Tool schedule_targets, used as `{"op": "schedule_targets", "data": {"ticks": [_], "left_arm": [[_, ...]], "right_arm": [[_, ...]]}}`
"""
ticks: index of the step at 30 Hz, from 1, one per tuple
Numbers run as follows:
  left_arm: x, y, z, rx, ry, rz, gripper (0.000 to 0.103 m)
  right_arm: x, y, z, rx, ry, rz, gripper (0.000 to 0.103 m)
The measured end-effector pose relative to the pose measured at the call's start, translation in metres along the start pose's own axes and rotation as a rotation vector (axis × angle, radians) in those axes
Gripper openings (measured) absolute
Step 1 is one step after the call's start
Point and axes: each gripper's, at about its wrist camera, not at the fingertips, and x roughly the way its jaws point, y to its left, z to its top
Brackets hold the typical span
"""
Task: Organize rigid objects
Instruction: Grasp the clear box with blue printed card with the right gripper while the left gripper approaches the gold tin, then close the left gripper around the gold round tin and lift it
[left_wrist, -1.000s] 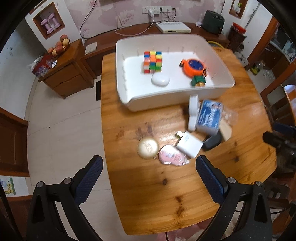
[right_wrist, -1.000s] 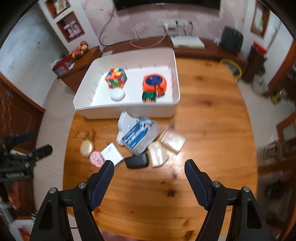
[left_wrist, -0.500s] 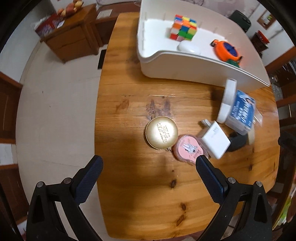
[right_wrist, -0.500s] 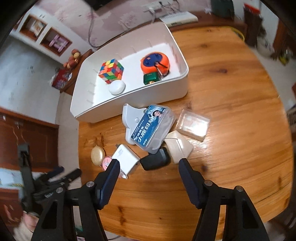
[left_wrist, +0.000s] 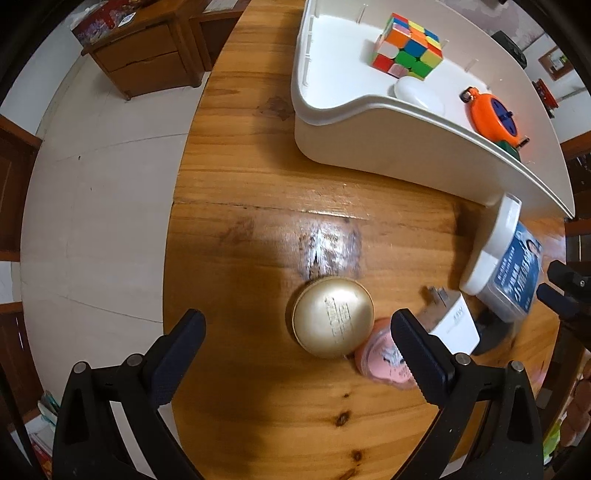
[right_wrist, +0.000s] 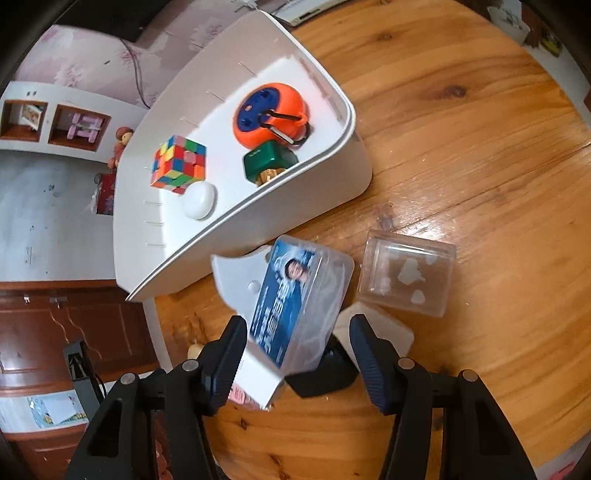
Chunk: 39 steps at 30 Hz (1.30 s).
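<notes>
Both grippers point down over the loose pile, prob to lift pieces into the white bin (left_wrist: 369, 155). Left gripper (left_wrist: 295, 332): fingers wide apart either side of the gold compact (left_wrist: 332, 321), not touching it; pink case (left_wrist: 380, 360) just beside. Right gripper (right_wrist: 295, 347): fingers have just been closing, straddling the blue-label box (right_wrist: 295, 306), no clear contact yet. Bin already holds cube (right_wrist: 179, 164), white puck (right_wrist: 199, 201), orange reel (right_wrist: 269, 110). Surface (right_wrist: 461, 147): glossy round wood, scuffed. Room: pale tile floor, wood cabinet (left_wrist: 147, 48).
</notes>
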Motion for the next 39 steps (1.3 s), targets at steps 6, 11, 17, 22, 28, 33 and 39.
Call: {"op": "schedule_targets", "data": {"ticks": [6,11,17,22,28,33,39], "left_arm": [[0.009,-0.001,0.014,0.001,0.006,-0.014,0.100],[0.016,0.000,0.021,0.001,0.019,-0.024,0.100],[0.025,-0.006,0.030,0.019,0.036,-0.031,0.100],[0.028,-0.014,0.027,0.040,0.040,-0.020,0.100],[0.031,-0.013,0.027,0.043,0.050,-0.018,0.100],[0.032,-0.010,0.029,0.034,0.046,-0.025,0.100],[0.028,-0.007,0.015,0.033,0.041,-0.026,0.100]], "right_arm": [[0.018,-0.006,0.012,0.027,0.021,0.012,0.058],[0.029,-0.005,0.017,0.030,0.034,0.025,0.057],[0.039,-0.013,0.019,0.051,0.046,0.066,0.055],[0.040,-0.004,0.017,0.015,0.052,0.015,0.056],[0.046,0.032,0.013,-0.119,0.040,-0.176,0.067],[0.060,0.065,0.008,-0.224,0.032,-0.338,0.071],[0.082,0.090,0.004,-0.255,0.038,-0.460,0.080]]}}
